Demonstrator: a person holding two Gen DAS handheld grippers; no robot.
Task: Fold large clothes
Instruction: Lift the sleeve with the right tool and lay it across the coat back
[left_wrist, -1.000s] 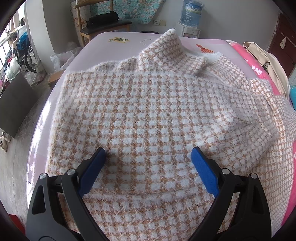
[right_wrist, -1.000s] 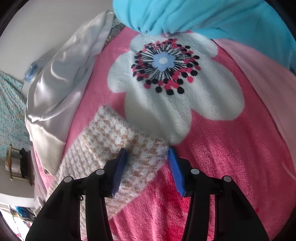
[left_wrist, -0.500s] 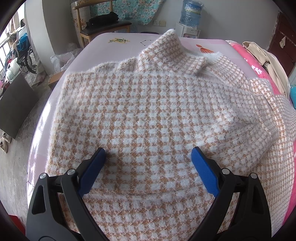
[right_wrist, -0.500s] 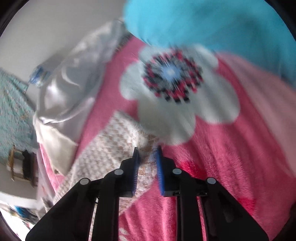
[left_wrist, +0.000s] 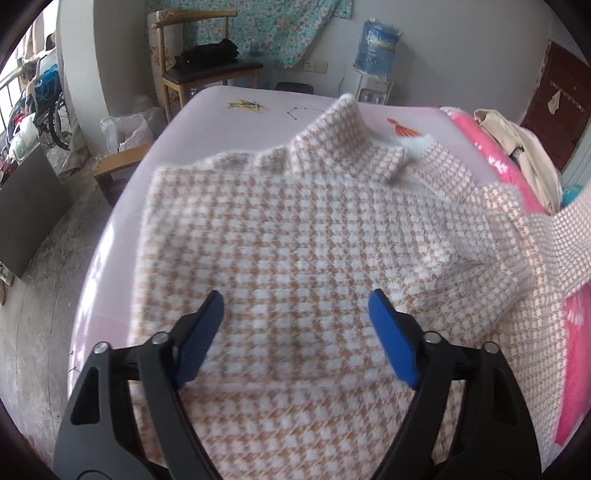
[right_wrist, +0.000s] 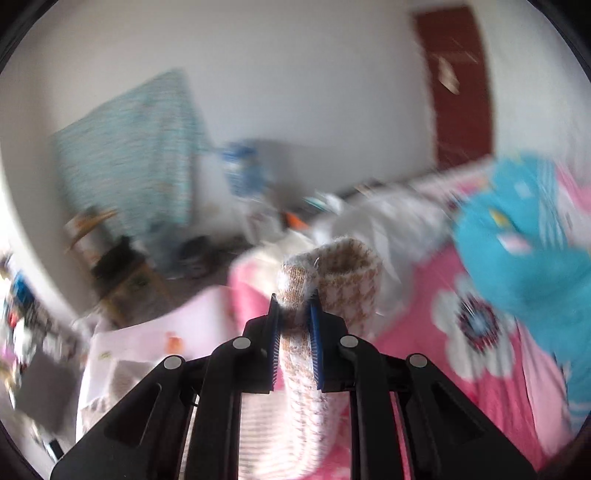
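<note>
Sleeve (right_wrist: 332, 280) pinched in the right gripper (right_wrist: 294, 314) hangs lifted beside the sweater (left_wrist: 295, 236) spread on the bed, left gripper (left_wrist: 295, 317) wide above it; carry the cuff across flat, I'd say.

The left claw (left_wrist: 295, 314) hangs low with its two blue-padded fingers (left_wrist: 201, 338) spread wide apart, gripping nothing. The right claw (right_wrist: 294, 317) is raised and points forward, its fingers (right_wrist: 274, 343) drawn close together and pinching the sleeve cuff (right_wrist: 332, 273), which pokes up past the fingertips.
</note>
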